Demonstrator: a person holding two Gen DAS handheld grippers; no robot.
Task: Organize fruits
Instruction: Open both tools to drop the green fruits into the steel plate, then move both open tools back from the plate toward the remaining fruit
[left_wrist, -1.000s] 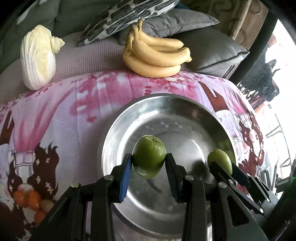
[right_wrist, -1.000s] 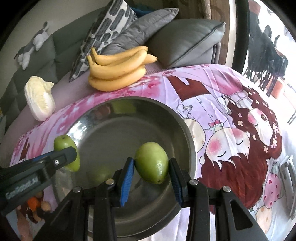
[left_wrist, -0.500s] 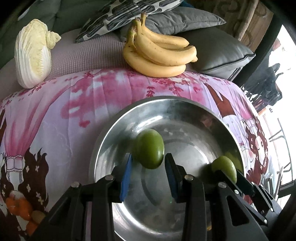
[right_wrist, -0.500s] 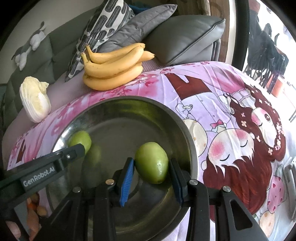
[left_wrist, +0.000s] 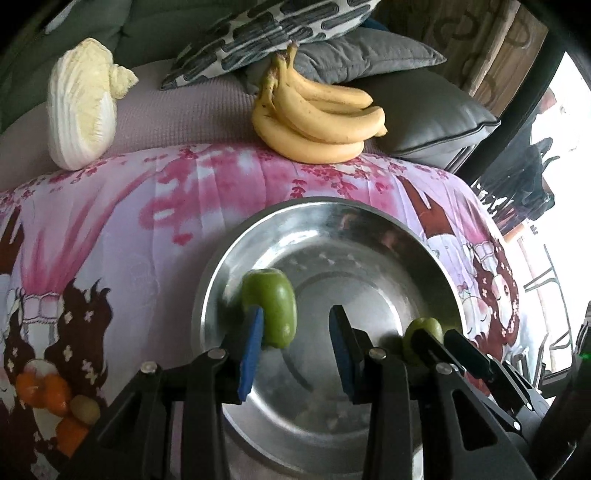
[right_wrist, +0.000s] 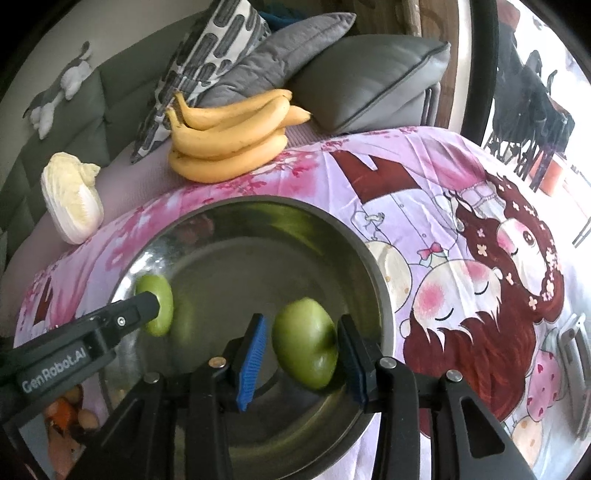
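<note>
Over the steel bowl (right_wrist: 369, 258): right gripper (right_wrist: 301, 354) jaws just opening, green fruit (right_wrist: 304, 343) loose between; left gripper (left_wrist: 295, 341) parted, second green fruit (left_wrist: 271, 308) against one pad.

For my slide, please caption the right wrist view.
Right claw releasing a green apple over the steel bowl.

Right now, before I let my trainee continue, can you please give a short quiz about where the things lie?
1. How many green fruits show within the rim of the steel bowl?
2. True or false: the bananas lie inside the bowl.
3. In the left wrist view, what lies to the left of the bananas? A) a pale cabbage B) a cup C) a knife

Key: 1. two; 2. false, they lie on the bed beyond it; 3. A
</note>
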